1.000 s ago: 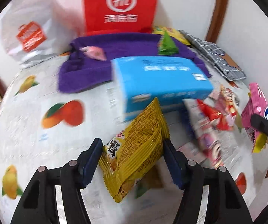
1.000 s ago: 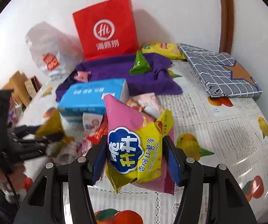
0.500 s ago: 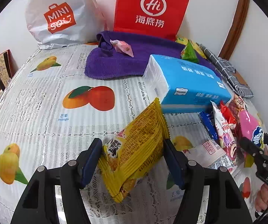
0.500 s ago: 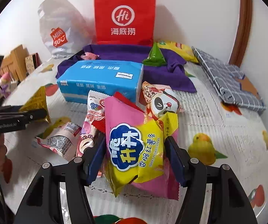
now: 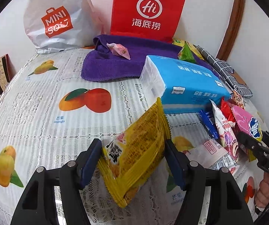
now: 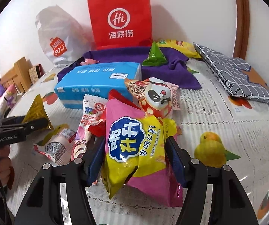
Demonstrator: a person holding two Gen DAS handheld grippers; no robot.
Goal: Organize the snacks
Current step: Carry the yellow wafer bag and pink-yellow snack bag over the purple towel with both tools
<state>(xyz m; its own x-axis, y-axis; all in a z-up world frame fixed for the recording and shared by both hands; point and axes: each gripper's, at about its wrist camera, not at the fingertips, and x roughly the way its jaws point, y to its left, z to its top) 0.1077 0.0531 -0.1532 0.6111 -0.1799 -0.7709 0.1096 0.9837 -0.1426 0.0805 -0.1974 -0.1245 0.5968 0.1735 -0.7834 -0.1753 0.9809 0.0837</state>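
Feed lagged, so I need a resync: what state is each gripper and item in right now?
left gripper: shut on yellow snack packet, held off the table
right gripper: shut on pink sweet potato sticks bag
blue tissue pack: lying flat, sealed
purple towel: spread, rumpled
pink candy: resting on the towel
green triangle packet: upright on the towel
red paper bag: standing against the wall
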